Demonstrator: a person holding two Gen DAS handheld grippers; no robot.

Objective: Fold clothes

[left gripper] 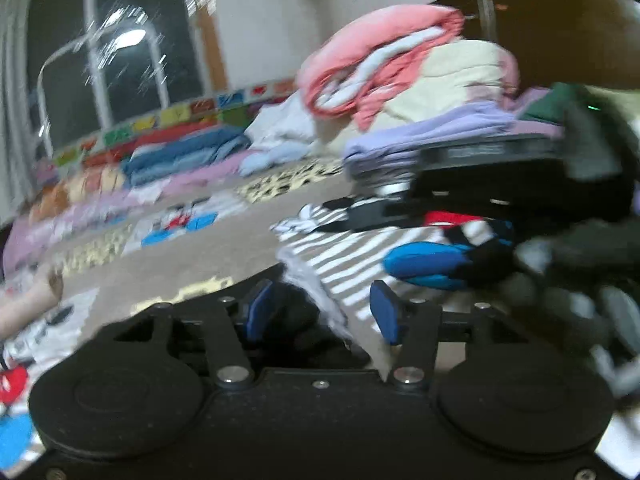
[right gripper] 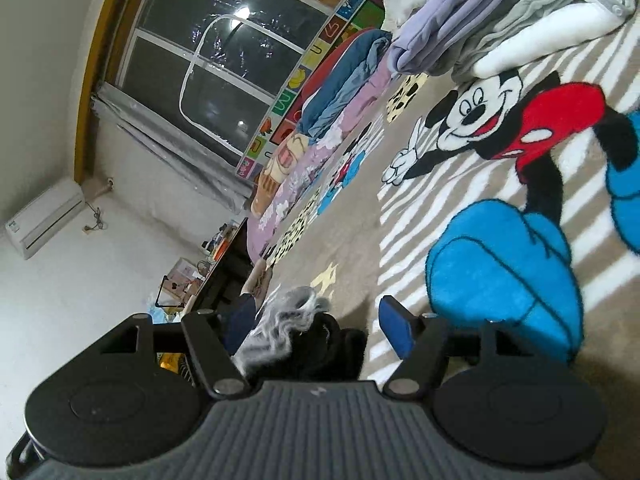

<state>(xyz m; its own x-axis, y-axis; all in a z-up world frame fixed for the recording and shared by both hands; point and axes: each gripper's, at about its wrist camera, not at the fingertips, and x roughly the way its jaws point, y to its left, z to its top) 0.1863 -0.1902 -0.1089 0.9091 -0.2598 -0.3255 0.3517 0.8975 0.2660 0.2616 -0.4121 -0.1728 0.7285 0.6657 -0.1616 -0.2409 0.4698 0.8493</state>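
Cartoon-mouse carpet covers the floor, and right up close a grey-and-black garment sits bunched between the jaws of the right gripper, which stand wide; can't tell if they're actually pinching it. The left gripper is also apart, with cloth loose between. Risk: fabric slipping out mid-fold. Farther back I count one folded pile and one window.
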